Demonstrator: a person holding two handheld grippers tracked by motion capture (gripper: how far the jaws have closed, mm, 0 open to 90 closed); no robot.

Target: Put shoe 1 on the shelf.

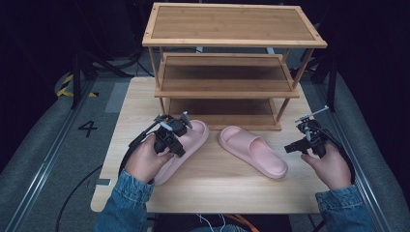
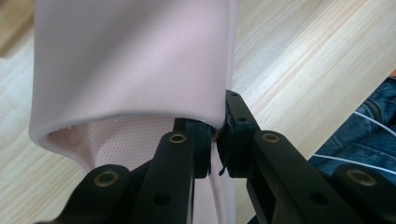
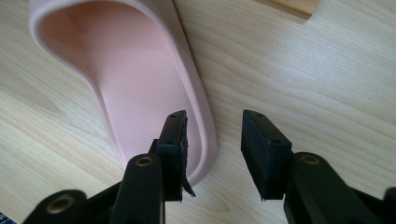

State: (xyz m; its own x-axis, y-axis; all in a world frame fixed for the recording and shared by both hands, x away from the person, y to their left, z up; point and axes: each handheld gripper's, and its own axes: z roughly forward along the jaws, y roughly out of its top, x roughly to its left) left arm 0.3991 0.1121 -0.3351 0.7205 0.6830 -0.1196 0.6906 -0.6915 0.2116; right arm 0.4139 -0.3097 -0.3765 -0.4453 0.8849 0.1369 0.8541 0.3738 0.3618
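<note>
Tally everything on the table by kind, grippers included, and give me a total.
Pink slippers: 2, the left slipper and the right slipper
Wooden shoe rack: 1
Hand-held grippers: 2, the left gripper and the right gripper
Total: 5

two pink slippers (image 1: 186,145) (image 1: 252,151); one wooden rack (image 1: 227,63)

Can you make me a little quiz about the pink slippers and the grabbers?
1. True or false: the left gripper pinches the left slipper's strap.
2. Is the right gripper open or shut?
3. Where is the right slipper? A) on the table B) on the rack's top shelf C) on the floor

Key: 1 true; 2 open; 3 A.
</note>
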